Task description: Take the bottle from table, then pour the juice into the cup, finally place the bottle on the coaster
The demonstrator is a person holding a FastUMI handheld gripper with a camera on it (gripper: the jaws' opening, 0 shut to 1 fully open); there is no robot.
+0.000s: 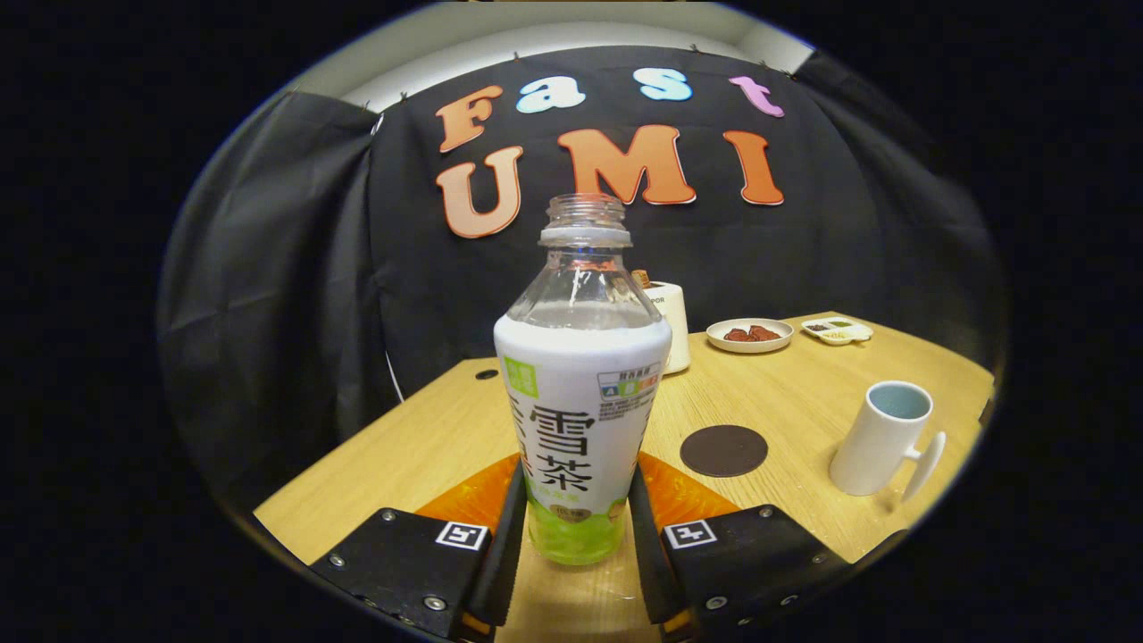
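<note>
A: Where is the bottle (582, 393) now?

B: It stands upright between the two fingers of the gripper (576, 527). Its long axis goes straight up, and its open neck has no cap on it. The lower part of the bottle sits in the gap, one finger on each side.

A: Is the gripper closed on it?

B: It looks so. Both fingers (504, 536) lie against the sides of the bottle, so I judge that the bottle is gripped. Whether its bottom is lifted from the table (429, 446) I cannot tell; it seems just above or on the wood.

A: And the cup (884, 438)?

B: The cup is ahead and to the right of the fingers, well apart from the bottle. It is white, with its handle turned toward the right, and its mouth is open upward. Between the bottle and the cup lies the dark round coaster (723, 450), flat on the table.

A: So which way must the next move go?

B: I think to the right and a little forward, over the coaster, until the neck comes above the cup. Then the bottle must tilt toward the cup.

A: Anything else?

B: Farther back are a white container (671, 326), a plate (749, 335) with something red and a small tray (837, 330).
</note>
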